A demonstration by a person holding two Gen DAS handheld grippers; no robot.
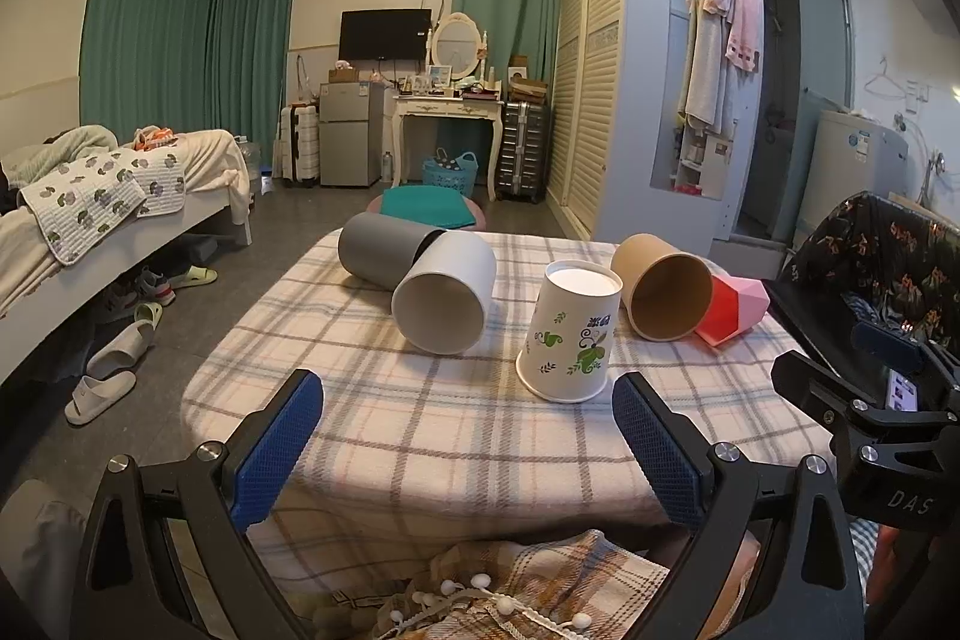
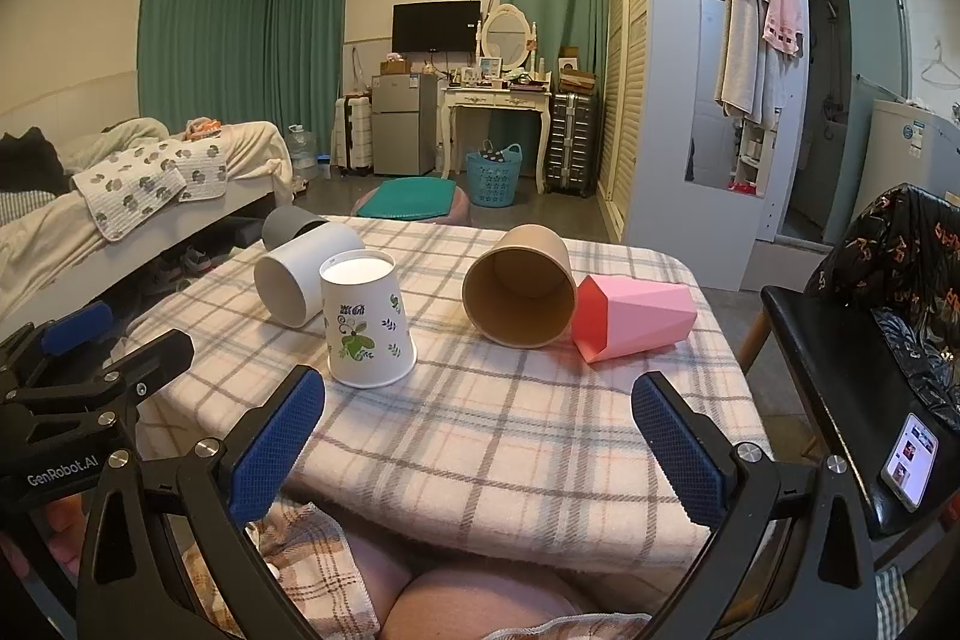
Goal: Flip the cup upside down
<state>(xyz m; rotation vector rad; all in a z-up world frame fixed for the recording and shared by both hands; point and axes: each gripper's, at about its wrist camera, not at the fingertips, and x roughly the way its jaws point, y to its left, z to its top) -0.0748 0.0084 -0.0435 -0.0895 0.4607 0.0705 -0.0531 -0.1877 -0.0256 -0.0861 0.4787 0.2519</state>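
Note:
A white paper cup with green leaf print (image 1: 570,334) (image 2: 365,319) stands upside down on the plaid-covered table (image 1: 420,430) (image 2: 510,430). A white cup (image 1: 444,298) (image 2: 303,280), a grey cup (image 1: 381,250) (image 2: 288,225), a brown paper cup (image 1: 663,295) (image 2: 521,286) and a pink faceted cup (image 1: 732,310) (image 2: 630,319) all lie on their sides. My left gripper (image 1: 468,436) is open and empty above the table's near edge. My right gripper (image 2: 480,436) is open and empty, also near the front edge.
A black chair (image 2: 840,370) with a phone (image 2: 909,460) on it stands right of the table. A bed (image 1: 90,220) is at the left with slippers (image 1: 114,370) on the floor. A round stool with a green cushion (image 2: 414,199) sits behind the table.

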